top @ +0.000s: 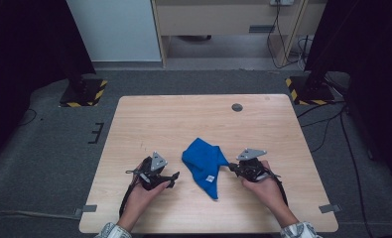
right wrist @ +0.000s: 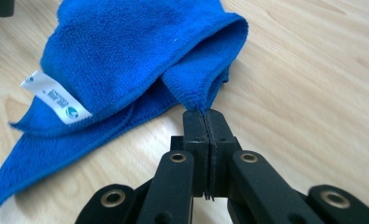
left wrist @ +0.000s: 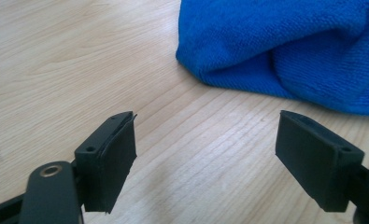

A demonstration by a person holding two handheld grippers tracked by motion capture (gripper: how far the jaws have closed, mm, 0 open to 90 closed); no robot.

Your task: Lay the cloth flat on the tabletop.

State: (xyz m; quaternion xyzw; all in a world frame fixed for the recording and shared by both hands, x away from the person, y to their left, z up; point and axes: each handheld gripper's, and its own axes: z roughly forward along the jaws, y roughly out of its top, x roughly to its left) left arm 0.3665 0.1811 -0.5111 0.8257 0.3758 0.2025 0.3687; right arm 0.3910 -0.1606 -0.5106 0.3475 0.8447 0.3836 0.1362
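We are working at the wooden bench [top: 149, 119], where the blue cloth [top: 203, 163] is lying crumpled near the middle, toward the near edge. Our right gripper [right wrist: 204, 114] is pinching the cloth's right corner, its jaws clamped tight on the fabric. Our left gripper [left wrist: 205, 140] is resting just left of the cloth, its jaws standing open over bare wood.

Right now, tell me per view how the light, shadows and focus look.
High view: wooden table evenly lit, dark surroundings, slightly soft. Left gripper view: blue cloth and left gripper sharp, faint shadows under the jaws. Right gripper view: cloth weave and white label crisp; right gripper nearest links slightly soft.
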